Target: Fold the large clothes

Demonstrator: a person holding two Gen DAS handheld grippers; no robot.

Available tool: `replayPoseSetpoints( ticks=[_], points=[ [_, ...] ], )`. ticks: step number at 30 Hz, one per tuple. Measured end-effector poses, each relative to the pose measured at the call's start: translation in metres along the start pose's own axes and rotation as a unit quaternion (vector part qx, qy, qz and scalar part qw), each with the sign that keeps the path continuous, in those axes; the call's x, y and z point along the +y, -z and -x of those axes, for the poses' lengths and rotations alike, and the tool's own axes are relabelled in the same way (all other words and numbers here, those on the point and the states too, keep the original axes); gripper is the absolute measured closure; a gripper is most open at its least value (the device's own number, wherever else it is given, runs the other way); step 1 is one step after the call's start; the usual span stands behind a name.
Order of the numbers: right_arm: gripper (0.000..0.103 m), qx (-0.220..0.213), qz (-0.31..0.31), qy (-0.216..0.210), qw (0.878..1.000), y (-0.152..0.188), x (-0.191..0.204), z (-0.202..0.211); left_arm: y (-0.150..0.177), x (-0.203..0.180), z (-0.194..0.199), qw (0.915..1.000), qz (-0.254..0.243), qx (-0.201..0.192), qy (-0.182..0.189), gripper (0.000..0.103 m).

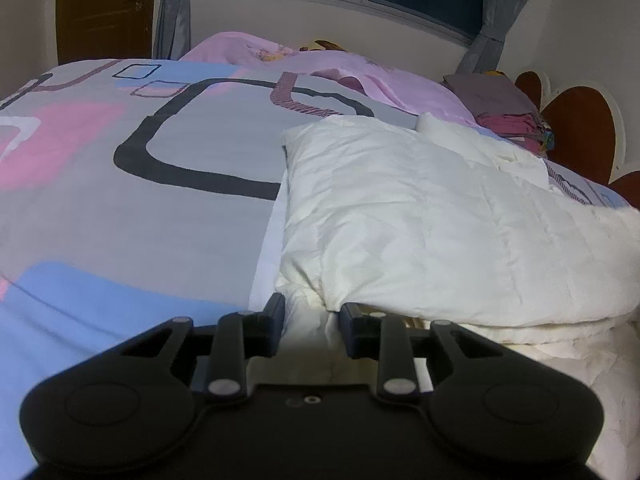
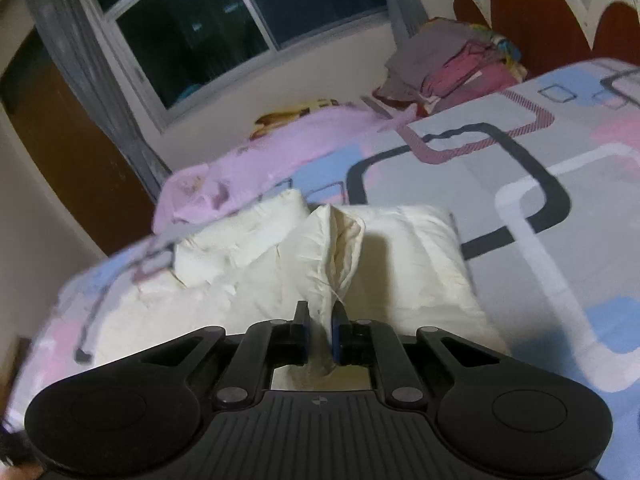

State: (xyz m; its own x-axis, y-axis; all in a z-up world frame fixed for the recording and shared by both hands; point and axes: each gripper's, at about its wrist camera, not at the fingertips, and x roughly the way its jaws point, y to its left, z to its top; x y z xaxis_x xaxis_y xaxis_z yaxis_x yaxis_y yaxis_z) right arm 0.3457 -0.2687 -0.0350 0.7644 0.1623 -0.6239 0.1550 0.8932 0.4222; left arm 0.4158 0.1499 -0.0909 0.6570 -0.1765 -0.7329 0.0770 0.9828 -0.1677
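Right wrist view showed the right hand-held gripper (image 2: 320, 320) pinching the cream garment (image 2: 408, 248); the left hand-held gripper (image 1: 310, 316) clamped its bunched hem (image 1: 308, 324) near the bed (image 1: 160, 200) edge.

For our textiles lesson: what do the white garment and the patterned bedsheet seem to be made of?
White garment: probably padded, quilted fabric with a matte finish; it looks puffy, with stitched lines and fine creases.
Patterned bedsheet: likely thin printed woven cloth, matte; it lies flat with soft folds.

Bed w/ patterned sheet (image 1: 120, 200), dark window (image 2: 192, 36), grey curtains (image 1: 172, 12), brown door (image 1: 104, 8), scalloped headboard (image 2: 532, 8)
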Motion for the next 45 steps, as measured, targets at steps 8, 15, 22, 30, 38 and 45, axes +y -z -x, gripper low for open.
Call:
replayPoseSetpoints(
  ticks=[8,15,22,30,38,45],
  points=[
    [0.093,0.037,-0.020,0.025,0.999,0.017,-0.018,-0.033,0.002,0.000,0.001,0.9998,-0.016,0.008,0.000,0.074],
    [0.012,-0.033,0.026,0.052,0.998,0.006,-0.007,0.009,0.002,0.004,0.024,0.9992,-0.035,0.015,0.003,0.029],
    [0.039,-0.054,0.036,0.038,0.997,-0.027,0.007,0.015,-0.028,0.001,0.050,0.9962,-0.022,-0.081,0.021,0.021],
    [0.049,-0.021,0.088,0.067,0.994,-0.032,0.038,-0.054,-0.078,-0.058,-0.015,0.9930,-0.060,-0.085,0.055,0.021],
    [0.049,0.027,0.096,0.093,0.991,-0.008,0.012,-0.094,-0.064,-0.065,-0.077,0.9946,-0.095,-0.018,0.036,0.019],
    [0.048,-0.031,0.085,0.092,0.992,-0.013,0.021,-0.061,-0.062,-0.044,-0.046,0.9953,-0.088,-0.040,0.013,0.021]
  ],
)
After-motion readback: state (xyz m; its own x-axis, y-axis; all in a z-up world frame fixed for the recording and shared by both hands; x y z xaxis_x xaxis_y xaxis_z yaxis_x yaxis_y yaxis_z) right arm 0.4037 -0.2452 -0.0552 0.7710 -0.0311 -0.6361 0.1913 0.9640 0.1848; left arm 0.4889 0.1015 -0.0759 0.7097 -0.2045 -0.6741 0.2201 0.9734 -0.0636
